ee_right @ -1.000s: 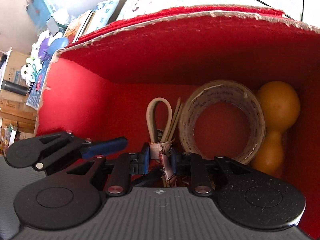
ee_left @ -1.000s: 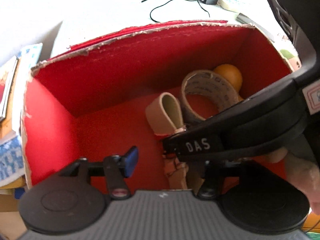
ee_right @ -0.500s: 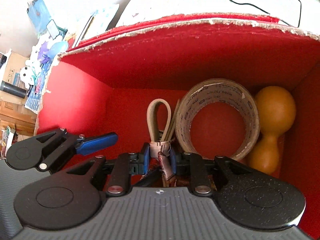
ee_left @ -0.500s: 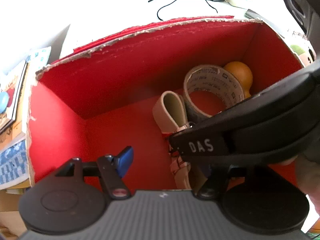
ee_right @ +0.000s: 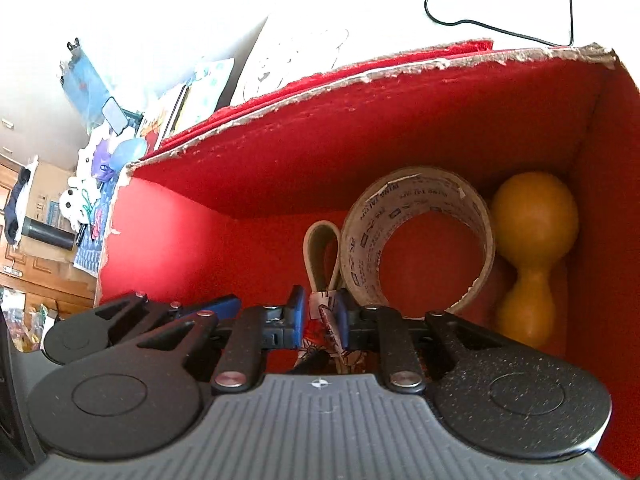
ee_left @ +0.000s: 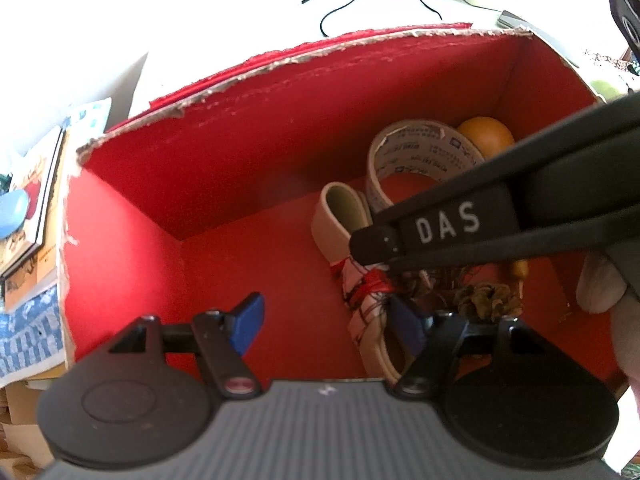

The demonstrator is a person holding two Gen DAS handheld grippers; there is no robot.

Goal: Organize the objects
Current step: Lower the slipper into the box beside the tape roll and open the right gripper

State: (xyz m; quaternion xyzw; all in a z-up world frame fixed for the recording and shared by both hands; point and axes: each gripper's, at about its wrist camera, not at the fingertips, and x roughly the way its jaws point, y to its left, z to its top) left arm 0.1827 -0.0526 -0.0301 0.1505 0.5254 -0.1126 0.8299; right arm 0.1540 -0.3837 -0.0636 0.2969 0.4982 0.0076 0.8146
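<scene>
A big red box (ee_right: 360, 168) sits on a white table (ee_right: 360, 4). The box is cardboard, fuzzy red inside, with a rough torn top edge. Against its right wall lies an orange toy (ee_right: 532, 240), smooth and shaped like a dumbbell with two round ends. Just beside it, on the left, a tape roll (ee_right: 360, 248) stands on its edge, a wide ring of pale paper with small print on the inside. Next to the roll, toward the middle of the box floor, is a bundle (ee_left: 362, 292): a flat cream strap bent into a loop, wrapped in white cloth with red marks.

The right gripper (ee_right: 320, 316) reaches into the box, and its blue pads (ee_right: 297, 316) squeeze the bundle's cloth part. The left gripper (ee_left: 328, 320) hangs over the box's near edge with its blue pads (ee_left: 248, 320) wide apart, holding nothing. A thin black cord (ee_right: 496, 20) curls on the table behind the box.
</scene>
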